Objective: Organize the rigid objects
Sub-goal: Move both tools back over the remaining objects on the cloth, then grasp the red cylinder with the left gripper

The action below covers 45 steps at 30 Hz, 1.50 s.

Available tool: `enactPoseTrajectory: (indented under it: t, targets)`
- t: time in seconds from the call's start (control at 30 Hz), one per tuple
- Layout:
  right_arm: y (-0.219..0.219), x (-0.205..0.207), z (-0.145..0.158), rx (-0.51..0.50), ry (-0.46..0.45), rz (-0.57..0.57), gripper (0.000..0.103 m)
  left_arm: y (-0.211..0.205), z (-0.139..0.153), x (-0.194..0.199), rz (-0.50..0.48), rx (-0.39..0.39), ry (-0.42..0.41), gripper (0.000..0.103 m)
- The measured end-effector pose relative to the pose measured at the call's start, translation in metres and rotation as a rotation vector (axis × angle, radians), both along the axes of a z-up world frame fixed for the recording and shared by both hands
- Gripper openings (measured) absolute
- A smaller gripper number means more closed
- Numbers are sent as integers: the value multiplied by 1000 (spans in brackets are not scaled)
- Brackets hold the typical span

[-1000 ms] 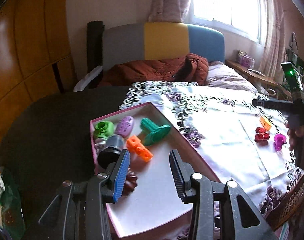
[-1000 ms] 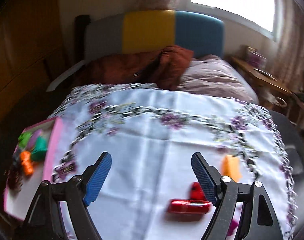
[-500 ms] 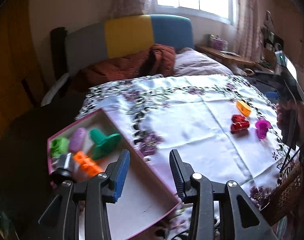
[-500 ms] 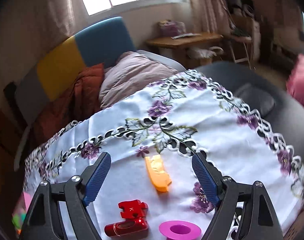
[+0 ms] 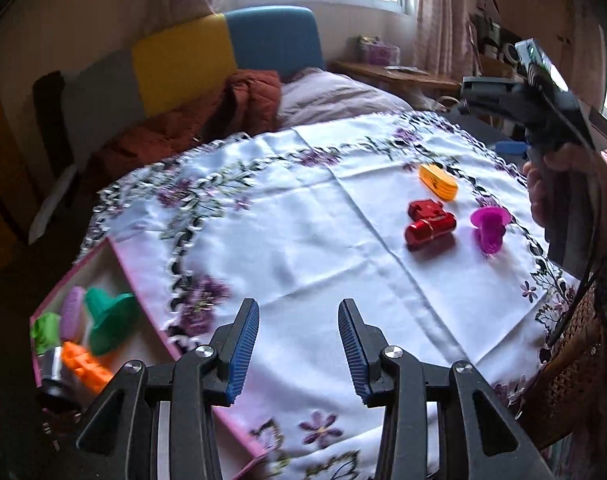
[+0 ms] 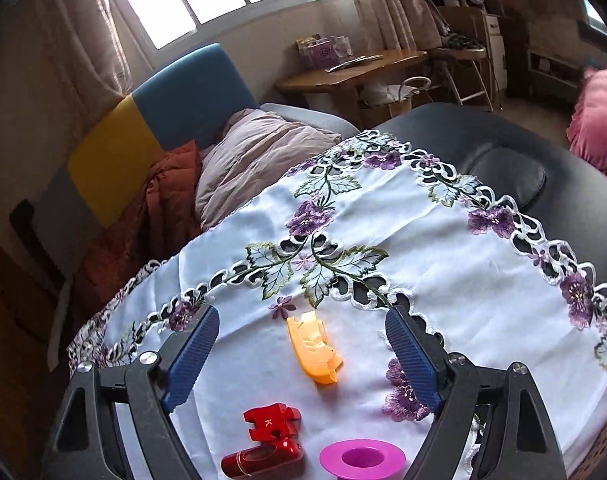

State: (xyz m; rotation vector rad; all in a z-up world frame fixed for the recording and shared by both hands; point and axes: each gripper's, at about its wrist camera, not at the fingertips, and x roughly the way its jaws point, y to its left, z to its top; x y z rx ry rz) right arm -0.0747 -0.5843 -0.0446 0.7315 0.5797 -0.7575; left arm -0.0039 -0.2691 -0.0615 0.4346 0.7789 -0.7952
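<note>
On the white embroidered cloth [image 5: 311, 240] lie an orange piece [image 5: 437, 182] [image 6: 313, 350], a red puzzle block [image 5: 423, 210] [image 6: 271, 424], a red cylinder [image 5: 429, 230] [image 6: 261, 460] and a magenta flanged cup [image 5: 489, 228] [image 6: 361, 458]. My right gripper [image 6: 301, 315] hovers over the orange piece. Its jaws are opening and touch nothing. My left gripper [image 5: 298, 308] hangs open and empty over the cloth's near left part. Beside it on the left is the pink box [image 5: 139, 284], which holds green, purple, orange and silver pieces.
A hand [image 5: 543, 184] holds the right tool at the cloth's right edge. Behind the table stand a yellow-and-blue backrest [image 5: 223, 52], a rust jacket [image 5: 207, 120] and a pillow [image 6: 255, 148]. A dark leather seat [image 6: 503, 152] lies beyond. Wicker [image 5: 563, 380] sits at the near right.
The left gripper has swung right, from over the pink box to over the cloth. The right gripper rolled and came over the orange piece, and its jaws stand slightly wider.
</note>
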Motion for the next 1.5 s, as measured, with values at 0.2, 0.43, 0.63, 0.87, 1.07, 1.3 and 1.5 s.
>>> enactPoseTrajectory:
  t: [0.2, 0.43, 0.63, 0.87, 1.07, 1.3, 1.5]
  targets:
    - [-8, -14, 1, 38, -58, -58, 87, -39, -10, 4, -100, -22, 71, 41]
    - [-15, -21, -3, 83, -93, -85, 87, -96, -18, 0, -266, -16, 108, 47]
    - [-17, -20, -7, 112, -98, -75, 87, -139, -24, 0, -329, -6, 138, 73]
    - [-16, -18, -10, 134, -106, -62, 88, -173, -46, -1, -410, 86, 136, 66]
    - [-16, -16, -10, 138, -109, -56, 88, -183, -62, 8, -380, 83, 218, 39]
    - [-17, -14, -12, 146, -105, -45, 88, -136, -64, 9, -274, 23, 231, 26]
    - [-14, -6, -15, 152, -82, -5, 88, -75, -63, 0, -190, -12, 220, 26]
